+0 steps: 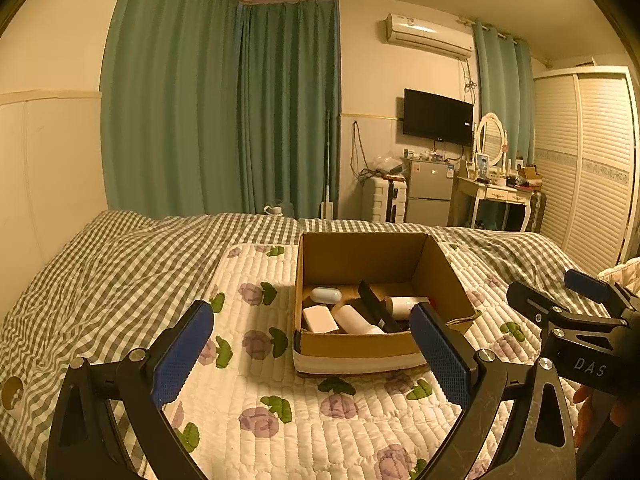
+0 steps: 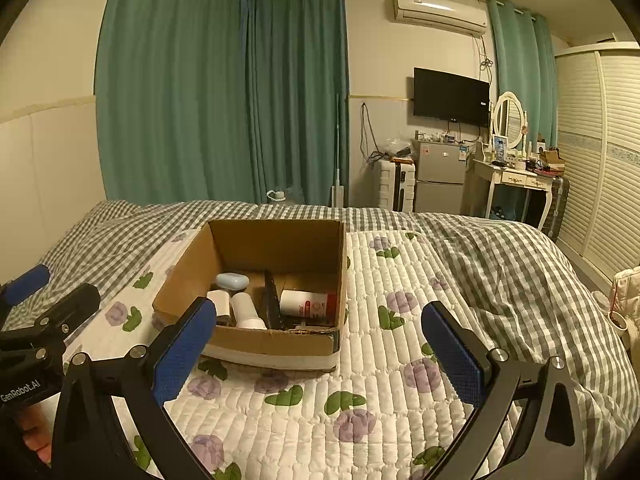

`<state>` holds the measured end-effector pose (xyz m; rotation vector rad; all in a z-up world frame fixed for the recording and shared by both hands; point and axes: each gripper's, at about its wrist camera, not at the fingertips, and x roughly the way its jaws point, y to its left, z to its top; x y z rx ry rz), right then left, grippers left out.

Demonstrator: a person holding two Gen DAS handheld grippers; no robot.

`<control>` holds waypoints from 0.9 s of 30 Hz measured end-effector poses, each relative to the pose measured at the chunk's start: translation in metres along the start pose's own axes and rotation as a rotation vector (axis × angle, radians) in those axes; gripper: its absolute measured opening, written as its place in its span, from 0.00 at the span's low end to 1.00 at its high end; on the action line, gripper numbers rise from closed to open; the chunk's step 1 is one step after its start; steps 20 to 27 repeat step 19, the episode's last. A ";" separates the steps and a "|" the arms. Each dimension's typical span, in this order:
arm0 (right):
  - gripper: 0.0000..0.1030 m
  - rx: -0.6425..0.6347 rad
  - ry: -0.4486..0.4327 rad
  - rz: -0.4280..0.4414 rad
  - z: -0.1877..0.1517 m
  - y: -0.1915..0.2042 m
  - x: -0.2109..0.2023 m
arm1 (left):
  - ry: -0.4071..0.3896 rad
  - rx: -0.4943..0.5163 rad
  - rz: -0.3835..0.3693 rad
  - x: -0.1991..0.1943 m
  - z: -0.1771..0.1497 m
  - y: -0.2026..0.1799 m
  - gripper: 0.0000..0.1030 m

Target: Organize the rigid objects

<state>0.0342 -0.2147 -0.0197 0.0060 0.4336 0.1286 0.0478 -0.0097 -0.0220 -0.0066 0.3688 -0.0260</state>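
Cardboard dominates the left wrist view: an open brown cardboard box [image 1: 360,344] with a white band along its base sits on a white quilted mat printed with purple flowers and green leaves [image 1: 280,400], which lies over a grey-and-white checked bedspread [image 1: 100,272]. Inside the box lie a pale blue oval case [image 1: 326,294], a white rectangular block [image 1: 320,319], a white cylindrical bottle [image 1: 356,320], a flat black bar leaning on edge [image 1: 374,306] and a white bottle lying on its side [image 1: 404,305]. The left gripper [image 1: 312,354], black-framed with blue textured pads, hangs just before the box, its jaws spread wide with nothing between them. To the right, the other tool's black body carries the letters "DAS" [image 1: 590,366]. From the right wrist view, the same box [image 2: 276,340] sits left of centre on the mat [image 2: 360,380], and the bottle on its side [image 2: 306,304] shows a red label whose print is too small to read. The right gripper [image 2: 320,354] is also wide open and empty, near the box's front corner. At the left edge, the left tool's body reads "GenRobot.AI" [image 2: 20,390], with fingers [image 2: 36,436] partly visible below it. Green curtains [image 2: 220,92], a wall-mounted black television [image 2: 450,96] and a white air conditioner [image 2: 440,10] stand behind the bed.
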 end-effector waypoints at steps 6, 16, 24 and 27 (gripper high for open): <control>1.00 -0.006 0.001 -0.005 -0.001 0.001 0.000 | 0.001 -0.003 0.002 0.000 -0.001 0.001 0.98; 1.00 -0.011 0.014 -0.007 -0.004 0.003 0.002 | 0.005 0.007 0.010 -0.001 -0.001 0.000 0.98; 1.00 -0.012 0.017 -0.009 -0.004 0.003 0.004 | 0.001 0.012 0.014 -0.001 -0.001 -0.001 0.98; 1.00 -0.012 0.017 -0.009 -0.004 0.003 0.004 | 0.001 0.012 0.014 -0.001 -0.001 -0.001 0.98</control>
